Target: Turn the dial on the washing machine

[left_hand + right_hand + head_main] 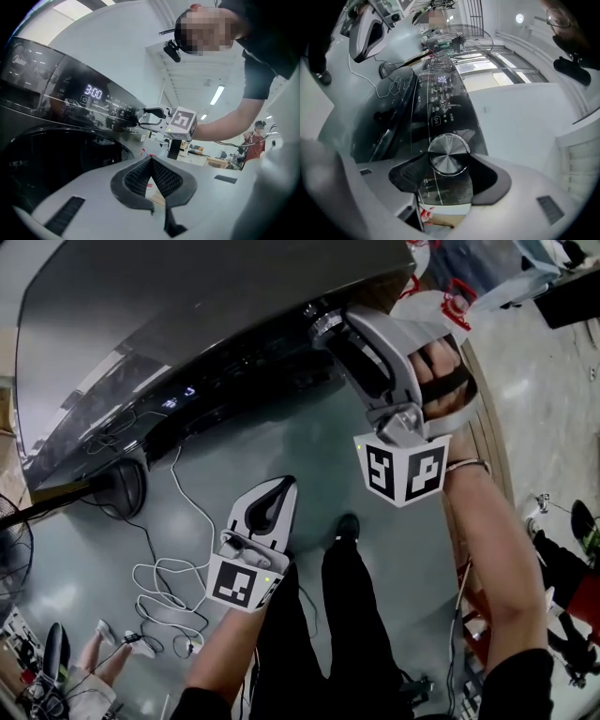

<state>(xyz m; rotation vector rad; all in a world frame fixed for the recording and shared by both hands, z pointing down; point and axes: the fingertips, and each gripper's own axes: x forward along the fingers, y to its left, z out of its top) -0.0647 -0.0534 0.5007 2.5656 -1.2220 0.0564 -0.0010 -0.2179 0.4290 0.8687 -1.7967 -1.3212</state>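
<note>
The washing machine [187, 324] has a dark glossy control panel [70, 101] whose display reads 3:00. Its round silver dial [448, 151] sits between the two dark pads of my right gripper [449, 161], and both pads touch its rim. From above, the right gripper [336, 326] reaches the panel's right end, where the dial [322, 321] shows. In the left gripper view the same gripper [149, 117] holds the dial [138, 115]. My left gripper [279, 488] hangs low over the floor, away from the machine. Its jaws [151, 160] are shut and hold nothing.
A floor fan [117, 486] stands by the machine's lower left, and white cables [169, 587] trail across the grey floor. The person's legs and shoe [347, 526] are below the grippers. Another person sits at the lower left [94, 671]. The machine's dark door [56, 159] is below the panel.
</note>
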